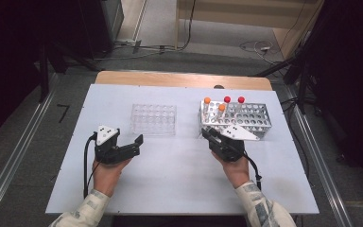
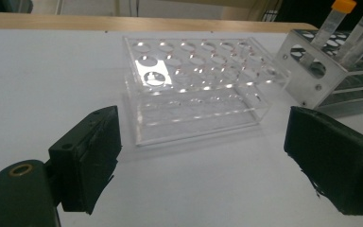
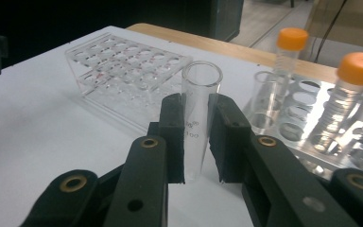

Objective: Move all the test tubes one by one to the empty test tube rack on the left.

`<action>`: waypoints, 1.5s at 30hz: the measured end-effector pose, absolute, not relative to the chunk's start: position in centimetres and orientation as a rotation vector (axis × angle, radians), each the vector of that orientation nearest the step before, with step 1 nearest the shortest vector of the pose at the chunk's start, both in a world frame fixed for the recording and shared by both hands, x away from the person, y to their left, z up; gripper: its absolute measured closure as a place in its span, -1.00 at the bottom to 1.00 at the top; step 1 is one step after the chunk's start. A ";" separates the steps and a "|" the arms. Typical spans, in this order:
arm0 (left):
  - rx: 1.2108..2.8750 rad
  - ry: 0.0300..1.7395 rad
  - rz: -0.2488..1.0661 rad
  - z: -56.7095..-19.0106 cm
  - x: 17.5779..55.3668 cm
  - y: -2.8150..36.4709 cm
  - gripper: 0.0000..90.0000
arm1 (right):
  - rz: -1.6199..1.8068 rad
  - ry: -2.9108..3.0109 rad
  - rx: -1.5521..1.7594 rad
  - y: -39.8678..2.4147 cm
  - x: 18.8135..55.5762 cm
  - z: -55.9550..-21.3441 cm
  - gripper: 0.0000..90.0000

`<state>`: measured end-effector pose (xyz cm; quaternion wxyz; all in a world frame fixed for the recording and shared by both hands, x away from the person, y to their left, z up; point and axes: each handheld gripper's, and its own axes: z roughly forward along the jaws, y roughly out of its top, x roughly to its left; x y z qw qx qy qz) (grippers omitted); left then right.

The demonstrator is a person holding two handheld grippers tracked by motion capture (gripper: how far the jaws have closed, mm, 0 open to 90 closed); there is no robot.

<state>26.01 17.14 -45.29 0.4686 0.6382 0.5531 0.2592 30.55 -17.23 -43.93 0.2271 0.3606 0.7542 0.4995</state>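
My left gripper [image 1: 134, 144] rests low on the white table [image 1: 170, 179], its jaws spread wide with nothing between them. In the left gripper view the two black pads [image 2: 92, 156] look matte and a little frayed at the edges, and they frame the clear plastic rack [image 2: 194, 85] standing just ahead. That rack is a see-through block with rows of round holes, glossy, catching bright glints; every hole I can see is vacant.

To its right my right gripper [image 1: 208, 135] is clenched on a clear glass tube [image 3: 196, 118], which stands upright between the pads. The tube is open at the top, smooth-walled, with faint printed marks on its side. From above the tube is too small to tell apart; the right gripper view shows it plainly, held above the table between the two racks.

Farthest right stands the metal rack [image 1: 257, 113], shiny and punched with round holes. It holds capped tubes: two with orange caps [image 1: 207, 100] and two with red caps [image 1: 227, 99]. The right gripper view brings the orange-capped ones close, ribbed below the cap, and another open tube [image 3: 264, 101] seated in the rack.
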 end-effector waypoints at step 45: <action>1.710 0.989 0.494 -42.5 27.1 9.7 0.21 | 1.350 2.310 0.812 -8.2 30.0 -45.3 0.64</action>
